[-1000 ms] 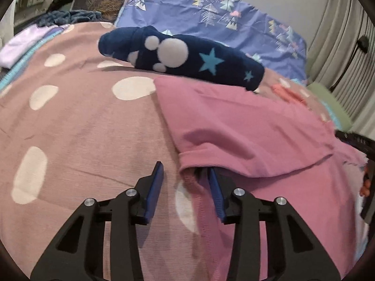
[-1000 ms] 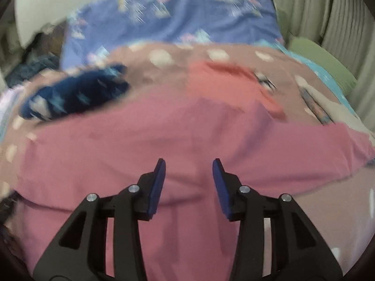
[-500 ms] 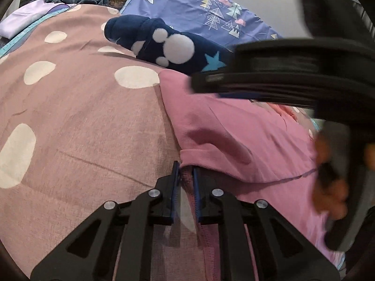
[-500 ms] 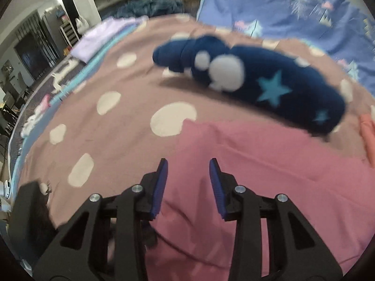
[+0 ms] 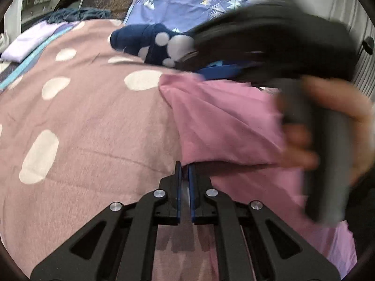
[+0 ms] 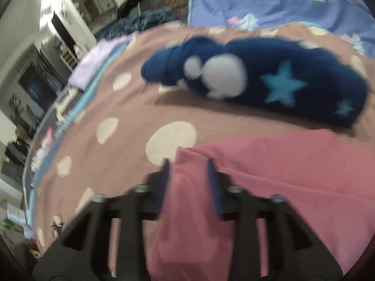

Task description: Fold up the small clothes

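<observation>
A pink garment [image 5: 222,117] lies spread on the spotted bedspread [image 5: 82,117]. My left gripper [image 5: 185,167] is shut on its near left hem, with a fold of pink cloth pinched between the blue pads. My right gripper [image 6: 187,162] sits over the garment's far left corner [image 6: 281,175]. Its jaws are opening, the pink cloth lies between them, and the pads stand apart from it. In the left wrist view the right gripper is a blurred black shape with one blue finger [image 5: 220,71] showing. A person's hand [image 5: 328,121] holds its handle.
A navy fleece item [image 6: 234,75] with a white paw print and stars lies just beyond the pink garment [image 5: 150,44]. A blue patterned sheet [image 5: 182,2] is at the bed's head. A lilac cloth [image 5: 28,42] lies at the far left edge.
My left gripper has closed onto the pink hem. My right gripper has swung left across the garment to its far left corner and now fills the right of the left wrist view.
</observation>
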